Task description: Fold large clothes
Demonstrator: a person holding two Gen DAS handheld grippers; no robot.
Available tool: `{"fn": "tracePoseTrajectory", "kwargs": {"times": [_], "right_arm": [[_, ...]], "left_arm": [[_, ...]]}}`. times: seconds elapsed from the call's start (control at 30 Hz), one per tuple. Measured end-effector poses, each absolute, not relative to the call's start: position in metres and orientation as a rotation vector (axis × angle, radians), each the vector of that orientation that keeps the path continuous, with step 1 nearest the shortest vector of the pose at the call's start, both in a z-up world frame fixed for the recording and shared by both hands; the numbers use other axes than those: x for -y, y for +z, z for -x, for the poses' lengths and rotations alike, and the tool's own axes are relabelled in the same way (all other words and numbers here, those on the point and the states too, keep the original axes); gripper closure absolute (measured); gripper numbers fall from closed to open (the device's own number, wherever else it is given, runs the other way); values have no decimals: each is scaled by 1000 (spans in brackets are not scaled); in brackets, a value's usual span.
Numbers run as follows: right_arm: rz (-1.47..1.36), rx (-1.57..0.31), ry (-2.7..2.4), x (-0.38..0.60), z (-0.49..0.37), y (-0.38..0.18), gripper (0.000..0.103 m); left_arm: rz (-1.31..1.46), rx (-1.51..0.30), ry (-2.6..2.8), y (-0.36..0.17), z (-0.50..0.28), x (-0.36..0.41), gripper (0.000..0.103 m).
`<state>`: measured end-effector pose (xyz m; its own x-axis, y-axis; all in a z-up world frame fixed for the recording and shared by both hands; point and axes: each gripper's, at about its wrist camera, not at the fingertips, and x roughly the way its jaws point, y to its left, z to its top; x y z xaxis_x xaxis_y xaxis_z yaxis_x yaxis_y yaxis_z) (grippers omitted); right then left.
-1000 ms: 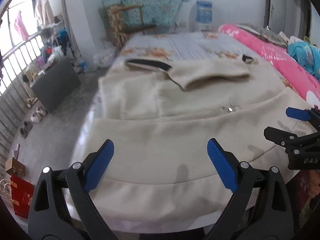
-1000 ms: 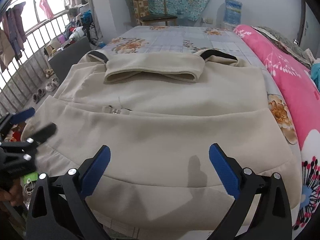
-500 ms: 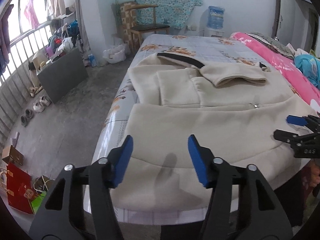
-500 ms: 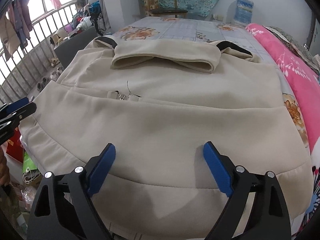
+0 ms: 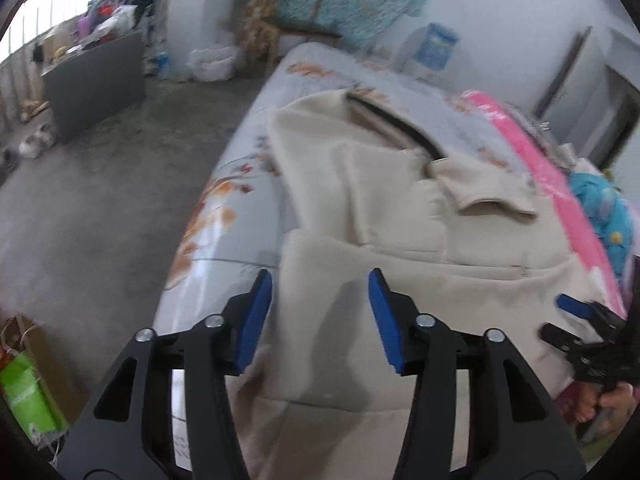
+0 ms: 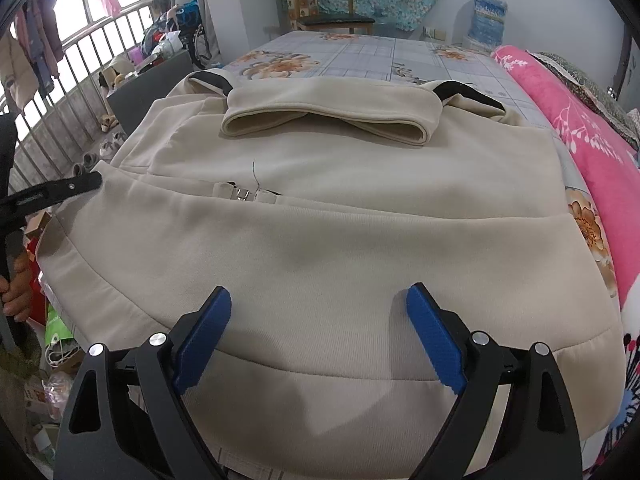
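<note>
- Coat [image 6: 340, 216]: plain cream, black collar trim.
- Bedsheet [image 6: 360, 52]: pale grey check, orange flowers.
- Quilt [image 6: 580, 136]: pink, white sprigs.
- Gripper pads [image 6: 204, 336]: blue on black.

- No text, brand, number or sign can be read in either wrist view.
- The blue label on the water jug [image 6: 487, 14] against the far wall is too blurred to make out.
- The green bag [image 5: 28, 400] on the floor shows no legible print.
</note>
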<state>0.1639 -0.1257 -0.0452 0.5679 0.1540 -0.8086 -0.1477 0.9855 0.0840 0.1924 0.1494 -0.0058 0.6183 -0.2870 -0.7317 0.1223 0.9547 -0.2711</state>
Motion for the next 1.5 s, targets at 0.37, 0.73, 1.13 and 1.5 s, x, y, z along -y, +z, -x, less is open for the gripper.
{"fn": "tracePoseTrajectory", "kwargs": {"times": [0.37,0.73,1.13,1.5], "right_arm": [[-7,-952,166,125,-164,-46,16],[-8,-943,159,124,-164,-46,16],[-13,-938,147,124,-163,-47,16],[-13,-923,154,125,-162,-47,16]], "left_arm": [[105,-839,-280,-3,-180,-124,58],[-198,-841,-94,-7,-173,-87,70],[-232,-859,-62,-5,-168,-82,86],[-326,-850,11,-9,-165,-66,87]]}}
